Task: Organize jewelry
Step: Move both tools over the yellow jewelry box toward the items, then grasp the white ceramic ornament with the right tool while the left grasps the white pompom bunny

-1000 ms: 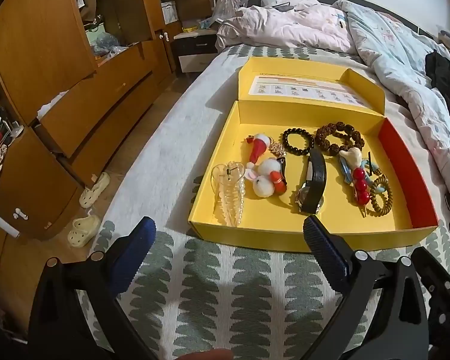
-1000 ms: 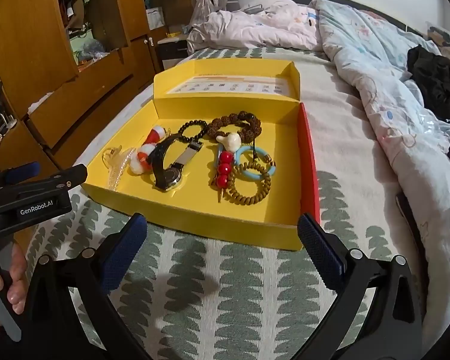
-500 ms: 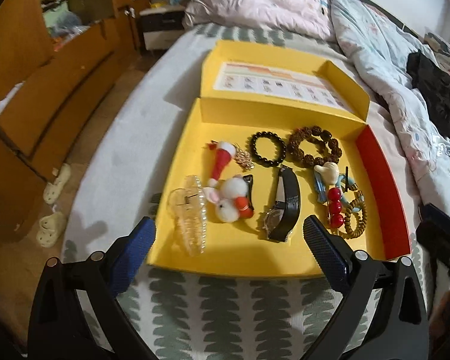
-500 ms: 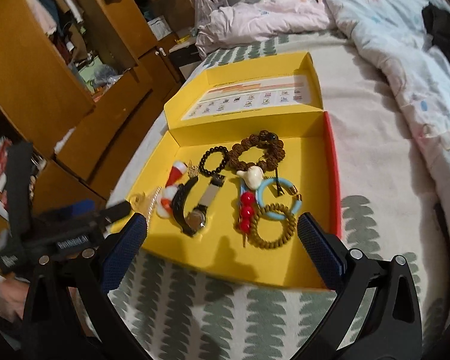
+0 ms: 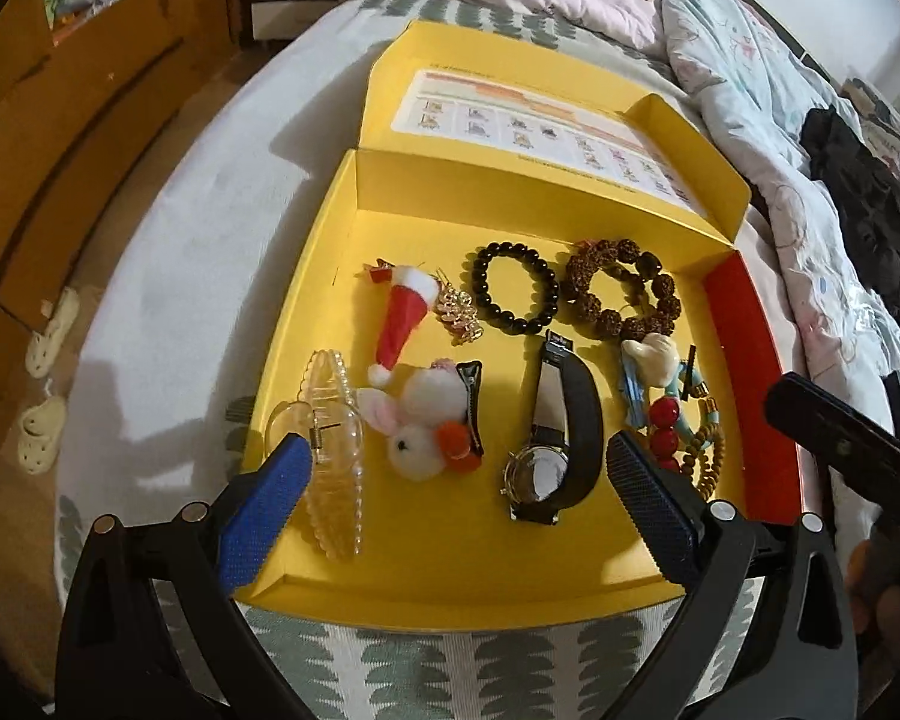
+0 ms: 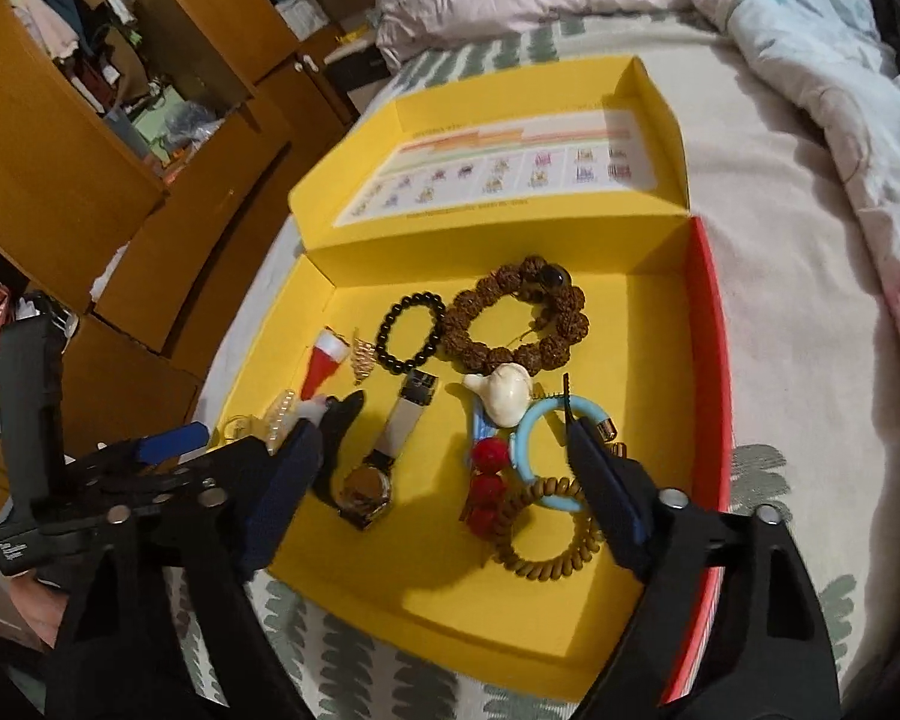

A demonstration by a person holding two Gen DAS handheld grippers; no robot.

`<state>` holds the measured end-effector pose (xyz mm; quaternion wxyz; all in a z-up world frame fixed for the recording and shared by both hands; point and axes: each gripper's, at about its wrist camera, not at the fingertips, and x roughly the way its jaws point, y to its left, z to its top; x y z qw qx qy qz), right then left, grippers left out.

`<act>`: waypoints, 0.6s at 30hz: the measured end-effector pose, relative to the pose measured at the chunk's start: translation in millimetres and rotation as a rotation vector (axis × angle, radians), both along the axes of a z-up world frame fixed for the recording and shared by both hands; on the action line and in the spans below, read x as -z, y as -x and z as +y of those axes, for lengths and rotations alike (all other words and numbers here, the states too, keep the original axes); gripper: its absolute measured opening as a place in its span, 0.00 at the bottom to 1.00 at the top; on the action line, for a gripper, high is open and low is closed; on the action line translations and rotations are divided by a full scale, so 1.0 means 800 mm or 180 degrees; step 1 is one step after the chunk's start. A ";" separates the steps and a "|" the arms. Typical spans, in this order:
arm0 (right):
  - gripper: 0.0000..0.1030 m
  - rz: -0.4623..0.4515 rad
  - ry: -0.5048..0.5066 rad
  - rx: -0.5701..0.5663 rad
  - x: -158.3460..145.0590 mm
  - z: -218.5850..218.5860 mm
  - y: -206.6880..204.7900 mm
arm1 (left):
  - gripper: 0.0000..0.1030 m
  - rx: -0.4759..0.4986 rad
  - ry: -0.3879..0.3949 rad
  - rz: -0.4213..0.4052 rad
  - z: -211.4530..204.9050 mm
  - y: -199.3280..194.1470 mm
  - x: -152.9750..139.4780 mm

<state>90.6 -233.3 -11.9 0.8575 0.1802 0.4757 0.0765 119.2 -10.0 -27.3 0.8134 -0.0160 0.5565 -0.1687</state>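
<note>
Both grippers, left gripper (image 5: 450,498) and right gripper (image 6: 444,480), hover over the yellow box (image 5: 450,582) on the bed, fingers spread wide and empty; inside the box, the black watch (image 5: 555,429) lies lengthwise (dial toward the near wall)

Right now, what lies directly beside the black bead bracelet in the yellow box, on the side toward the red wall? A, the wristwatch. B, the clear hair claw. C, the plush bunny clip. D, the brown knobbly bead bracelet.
D: the brown knobbly bead bracelet sits right next to the black bead bracelet in the yellow box, toward the red wall.
</note>
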 end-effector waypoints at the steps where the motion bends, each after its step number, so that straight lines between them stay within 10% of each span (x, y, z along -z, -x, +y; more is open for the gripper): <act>1: 0.75 0.0041 -0.0013 -0.0009 0.005 -0.001 -0.004 | 0.94 -0.0014 0.0032 0.0036 0.002 -0.003 0.003; 18: 0.65 0.0332 0.0259 -0.0268 0.056 0.016 -0.058 | 0.88 0.0067 -0.0127 0.0070 -0.007 -0.010 0.025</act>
